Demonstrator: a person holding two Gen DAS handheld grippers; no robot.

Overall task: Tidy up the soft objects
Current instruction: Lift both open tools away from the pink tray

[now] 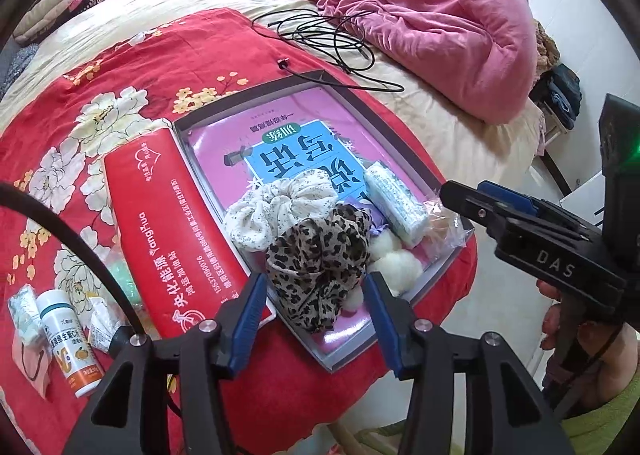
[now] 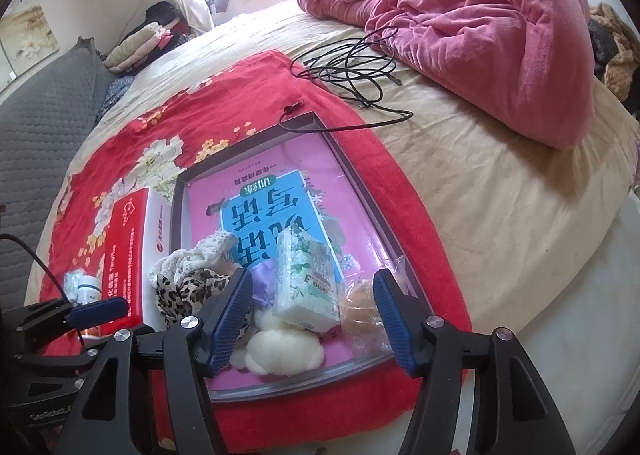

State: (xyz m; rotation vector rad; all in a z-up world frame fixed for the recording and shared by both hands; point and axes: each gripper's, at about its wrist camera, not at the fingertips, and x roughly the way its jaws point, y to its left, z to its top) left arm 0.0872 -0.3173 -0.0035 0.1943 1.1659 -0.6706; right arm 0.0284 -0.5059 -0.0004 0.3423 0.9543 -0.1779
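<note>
A shallow grey box (image 1: 424,297) (image 2: 384,231) with a pink book inside lies on a red floral cloth (image 1: 132,67) on the bed. In its near end lie a leopard-print scrunchie (image 1: 320,255) (image 2: 188,287), a white dotted scrunchie (image 1: 272,211) (image 2: 192,257), a tissue pack (image 1: 394,201) (image 2: 306,279), white cotton balls (image 1: 394,261) (image 2: 280,351) and a clear bag (image 1: 446,223) (image 2: 362,305). My left gripper (image 1: 316,295) is open just above the leopard scrunchie. My right gripper (image 2: 314,295) is open over the tissue pack and cotton balls; in the left wrist view it shows at the right (image 1: 464,193).
A red tissue box (image 1: 180,231) (image 2: 124,255) lies left of the grey box. A white pill bottle (image 1: 70,343) and small packets lie at the near left. A black cable (image 1: 332,39) (image 2: 352,71) and a pink quilt (image 1: 440,15) (image 2: 500,27) lie beyond.
</note>
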